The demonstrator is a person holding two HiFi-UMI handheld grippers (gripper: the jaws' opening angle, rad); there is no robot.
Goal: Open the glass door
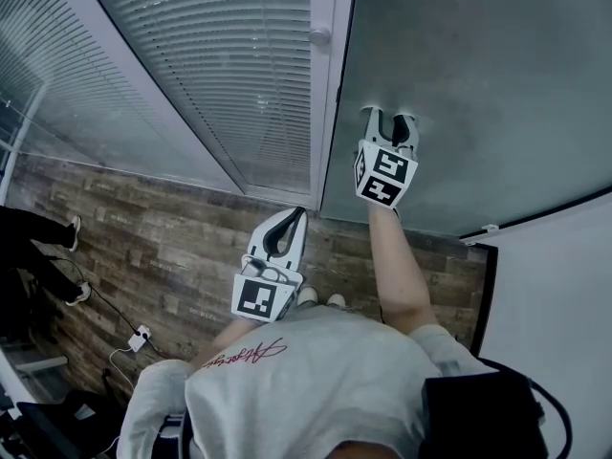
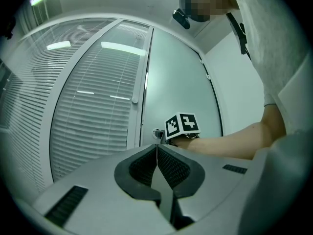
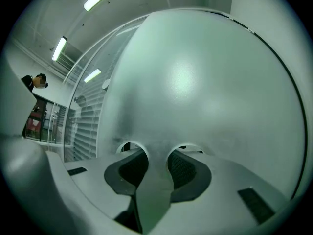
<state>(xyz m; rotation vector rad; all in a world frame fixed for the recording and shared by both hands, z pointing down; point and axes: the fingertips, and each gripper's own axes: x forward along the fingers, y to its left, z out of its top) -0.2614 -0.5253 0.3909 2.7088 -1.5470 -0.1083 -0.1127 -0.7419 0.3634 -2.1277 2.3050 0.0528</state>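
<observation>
The frosted glass door [image 1: 478, 84] fills the upper right of the head view and nearly all of the right gripper view [image 3: 195, 82]. My right gripper [image 1: 388, 122] is stretched forward on a bare arm, with its fingertips right at the glass near the door's left edge. It is open, with a gap and nothing between its fingers [image 3: 183, 163], and their reflections show in the pane. My left gripper [image 1: 286, 226] hangs back near my body, pointing at the door's left edge. It is shut and empty, its pads [image 2: 168, 165] meeting. The right gripper's marker cube [image 2: 182, 125] shows ahead of it.
A white frame post [image 1: 325, 75] with a small round knob [image 1: 319, 35] runs left of the door, beside a glass wall with closed blinds [image 1: 220, 65]. A white wall [image 1: 555, 285] stands to the right. On the wood-look floor [image 1: 163, 247] lie a cable and plug [image 1: 139, 338], near another person's legs [image 1: 43, 247].
</observation>
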